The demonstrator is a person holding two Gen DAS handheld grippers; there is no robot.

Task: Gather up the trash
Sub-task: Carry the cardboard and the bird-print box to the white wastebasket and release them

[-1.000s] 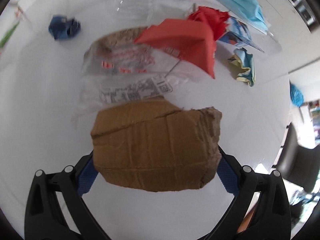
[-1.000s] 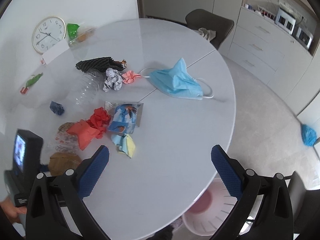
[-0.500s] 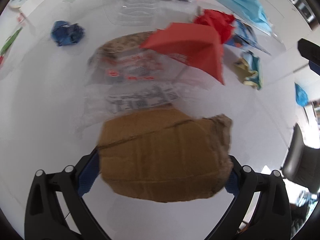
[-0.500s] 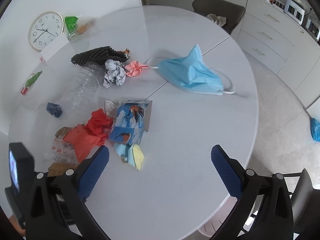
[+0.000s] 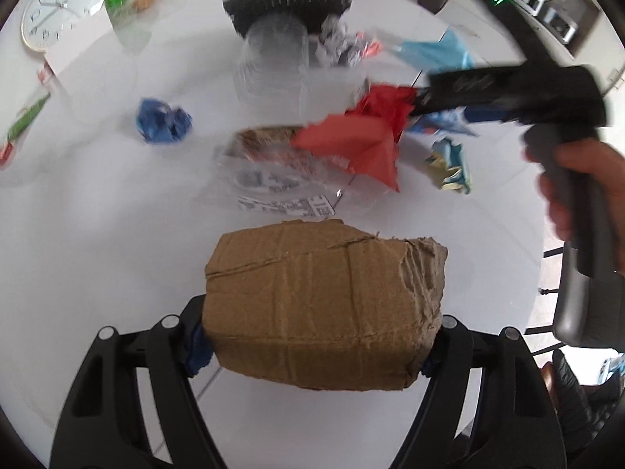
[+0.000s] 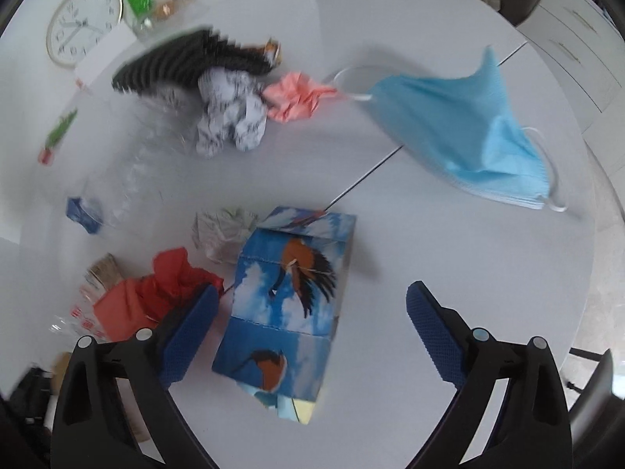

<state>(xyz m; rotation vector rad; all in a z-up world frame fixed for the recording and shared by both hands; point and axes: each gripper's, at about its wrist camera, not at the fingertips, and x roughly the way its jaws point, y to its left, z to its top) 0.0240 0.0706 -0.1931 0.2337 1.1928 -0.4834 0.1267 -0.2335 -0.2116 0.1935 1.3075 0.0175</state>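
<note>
My left gripper (image 5: 314, 346) is shut on a torn piece of brown cardboard (image 5: 324, 305) and holds it above the white round table (image 5: 97, 234). My right gripper (image 6: 308, 312) is open, its jaws on either side of a blue carton printed with birds (image 6: 289, 305) that lies on the table. Red paper (image 6: 152, 297) lies just left of its left finger. In the left wrist view the right gripper's black body (image 5: 508, 93) reaches in from the right over the red paper (image 5: 359, 136).
On the table lie a blue face mask (image 6: 468, 133), pink paper (image 6: 297, 95), a crumpled printed paper (image 6: 230, 117), a black corrugated piece (image 6: 187, 62), a clear plastic bottle (image 5: 273, 58), a blue wad (image 5: 162, 121), a clear wrapper (image 5: 281, 176) and a clock (image 5: 62, 4).
My right gripper has moved forward and down over the table to the bird carton. My left gripper has lifted the cardboard and tilted up, so more of the far table shows.
</note>
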